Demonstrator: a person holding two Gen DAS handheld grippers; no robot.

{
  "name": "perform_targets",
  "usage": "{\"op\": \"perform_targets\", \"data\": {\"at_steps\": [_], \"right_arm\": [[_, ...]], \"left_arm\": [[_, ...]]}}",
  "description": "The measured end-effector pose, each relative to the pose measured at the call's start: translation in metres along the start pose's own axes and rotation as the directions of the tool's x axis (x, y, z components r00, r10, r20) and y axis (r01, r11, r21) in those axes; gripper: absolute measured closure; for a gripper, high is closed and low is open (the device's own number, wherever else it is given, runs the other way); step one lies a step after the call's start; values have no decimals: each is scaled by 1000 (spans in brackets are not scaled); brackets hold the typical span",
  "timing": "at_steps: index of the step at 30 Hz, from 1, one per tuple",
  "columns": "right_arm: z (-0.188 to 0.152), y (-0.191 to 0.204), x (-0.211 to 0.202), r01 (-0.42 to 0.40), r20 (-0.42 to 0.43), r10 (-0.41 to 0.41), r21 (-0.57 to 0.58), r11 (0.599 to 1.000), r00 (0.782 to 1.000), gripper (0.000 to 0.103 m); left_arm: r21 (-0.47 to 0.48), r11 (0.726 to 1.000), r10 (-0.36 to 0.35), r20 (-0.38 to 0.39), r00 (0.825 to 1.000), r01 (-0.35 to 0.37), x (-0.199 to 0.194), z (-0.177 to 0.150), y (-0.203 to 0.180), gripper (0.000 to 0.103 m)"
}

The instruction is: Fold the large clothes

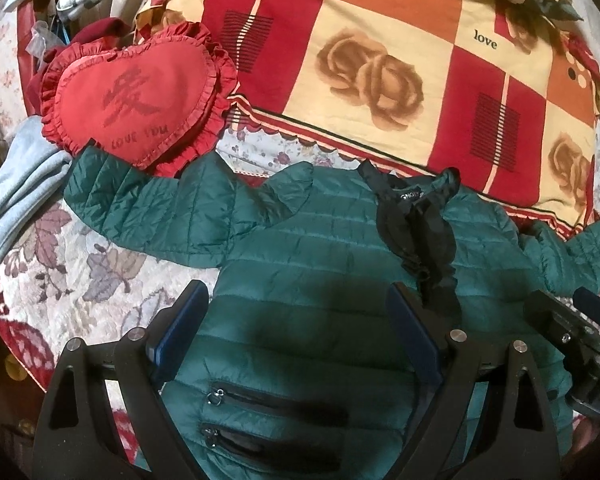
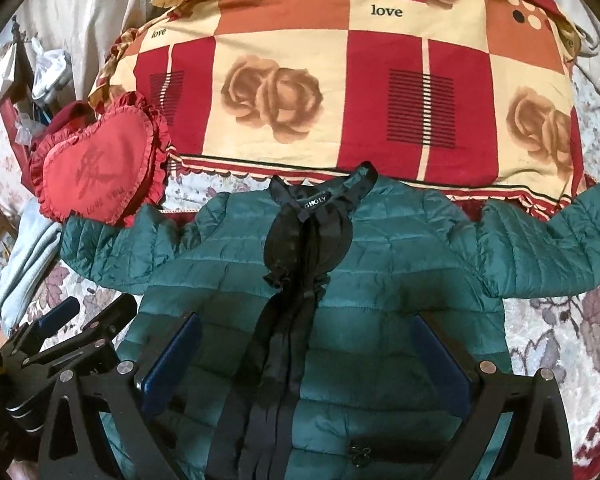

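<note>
A dark green quilted jacket (image 1: 300, 248) (image 2: 380, 264) lies spread flat on the bed, front up, with both sleeves stretched out sideways. Its black frilled collar and placket (image 2: 304, 248) run down the middle. Two black zipped pockets (image 1: 276, 404) show low in the left wrist view. My left gripper (image 1: 300, 312) hovers open over the jacket's left chest, nothing between its blue pads. My right gripper (image 2: 308, 340) hangs open over the jacket's centre, straddling the placket. The right gripper (image 1: 580, 332) also shows at the left wrist view's right edge, and the left gripper (image 2: 68, 332) at the right wrist view's left edge.
A red heart-shaped ruffled cushion (image 1: 140, 92) (image 2: 100, 172) rests on the tip of the left sleeve. A folded rose-patterned quilt (image 1: 380, 60) (image 2: 340, 92) lies behind the collar. Light blue cloth (image 1: 20, 208) sits at the left. The floral bedspread (image 1: 100, 272) (image 2: 560, 328) shows beside the jacket.
</note>
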State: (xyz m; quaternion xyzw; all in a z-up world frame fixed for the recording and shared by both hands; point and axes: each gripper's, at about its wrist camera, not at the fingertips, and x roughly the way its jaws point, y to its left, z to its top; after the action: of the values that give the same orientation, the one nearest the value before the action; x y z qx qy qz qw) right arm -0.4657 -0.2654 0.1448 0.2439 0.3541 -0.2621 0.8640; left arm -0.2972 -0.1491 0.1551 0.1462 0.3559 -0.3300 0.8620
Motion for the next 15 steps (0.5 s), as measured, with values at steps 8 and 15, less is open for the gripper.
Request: {"op": "perform_targets", "data": {"at_steps": [8,15], "right_arm": [[0,4,10,55,-23,-54,15,998,998,0],[-6,1,8,-30,11,30,21,999,1000,0]], "left_arm": [[6,1000,10,-1,1000,-10,4,-4,-1,13],[10,1000,12,-14,1000,-11,8,-7,-3,13]]}}
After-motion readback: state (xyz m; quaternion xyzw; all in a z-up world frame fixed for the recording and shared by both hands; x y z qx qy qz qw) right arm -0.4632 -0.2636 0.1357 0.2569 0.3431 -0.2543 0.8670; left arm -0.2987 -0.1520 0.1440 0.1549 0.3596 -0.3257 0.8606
